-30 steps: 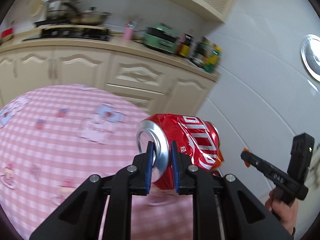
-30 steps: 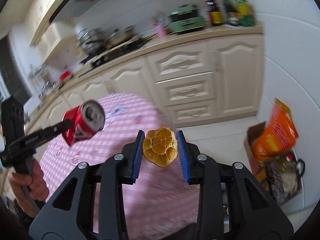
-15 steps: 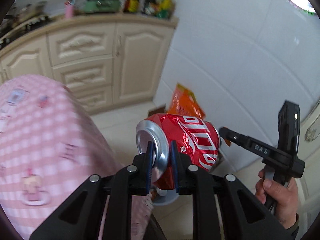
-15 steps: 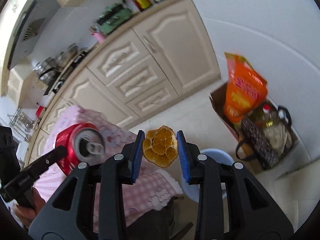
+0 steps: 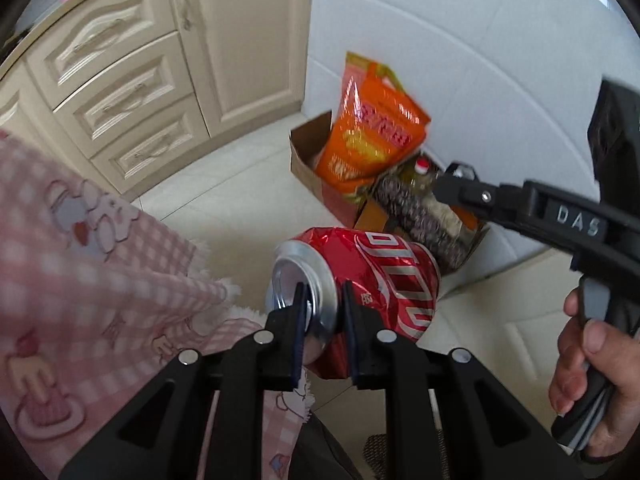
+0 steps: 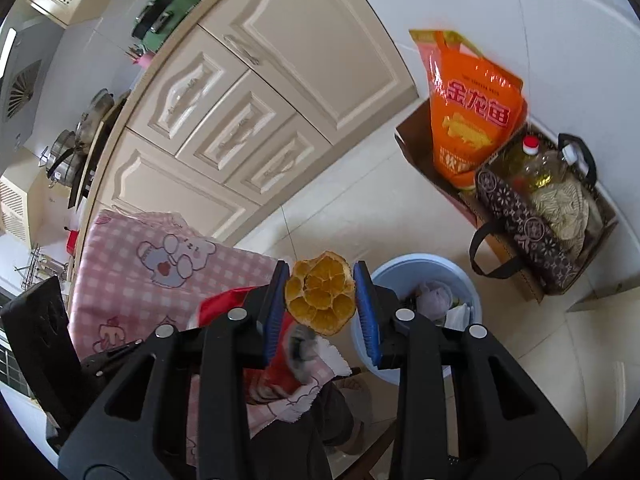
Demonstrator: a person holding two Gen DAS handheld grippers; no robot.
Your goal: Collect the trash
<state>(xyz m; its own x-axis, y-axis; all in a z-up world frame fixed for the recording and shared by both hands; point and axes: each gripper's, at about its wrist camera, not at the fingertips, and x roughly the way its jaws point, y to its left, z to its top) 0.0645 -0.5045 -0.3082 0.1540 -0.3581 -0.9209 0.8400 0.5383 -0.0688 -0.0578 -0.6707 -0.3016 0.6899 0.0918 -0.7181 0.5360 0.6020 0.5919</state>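
crumpled red can (image 5: 372, 276) (shiny aluminium), dried orange slice (image 6: 320, 293), round blue bin (image 6: 424, 276)

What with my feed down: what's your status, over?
Left gripper shut on can. Right gripper jaws just opening, orange slice between them. Bin below, tablecloth edge beside it; nothing seen blocking.

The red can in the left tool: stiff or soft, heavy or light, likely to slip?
The red can is crumpled, so probably thin and soft. Opened, so likely light. The left tool pinches only its rim; it may swivel.
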